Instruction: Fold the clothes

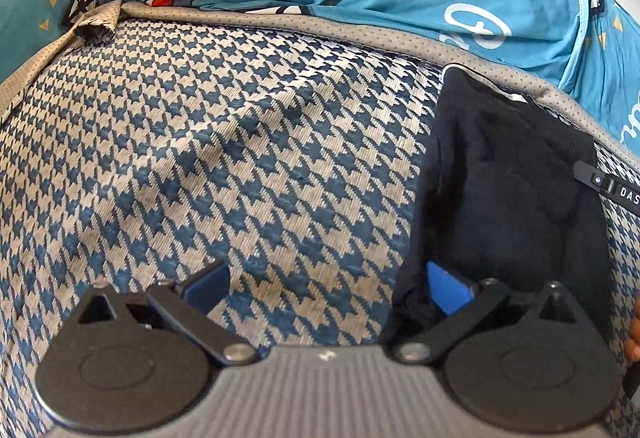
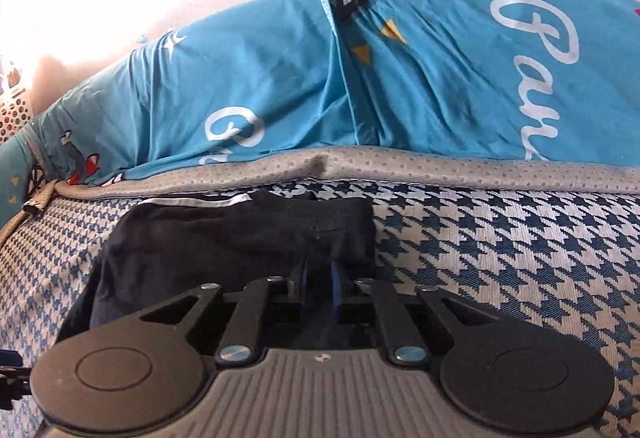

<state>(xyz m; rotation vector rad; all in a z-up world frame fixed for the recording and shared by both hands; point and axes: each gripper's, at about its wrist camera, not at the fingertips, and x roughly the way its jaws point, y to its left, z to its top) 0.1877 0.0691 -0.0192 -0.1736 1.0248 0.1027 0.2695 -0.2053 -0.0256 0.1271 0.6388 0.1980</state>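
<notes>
My right gripper (image 2: 318, 278) is clenched on the near edge of the black garment (image 2: 240, 234), which lies folded on the houndstooth bedcover (image 2: 500, 238), close to its grey dotted border (image 2: 400, 163). I judge I pinch this edge to lift it over for another fold. My left gripper (image 1: 328, 280) has its jaws spread wide, with one blue pad (image 1: 446, 290) beside the left edge of the garment, holding nothing; probably it waits to take that side. Farther back lies the blue printed pillow (image 2: 420, 77), well clear of the work.
</notes>
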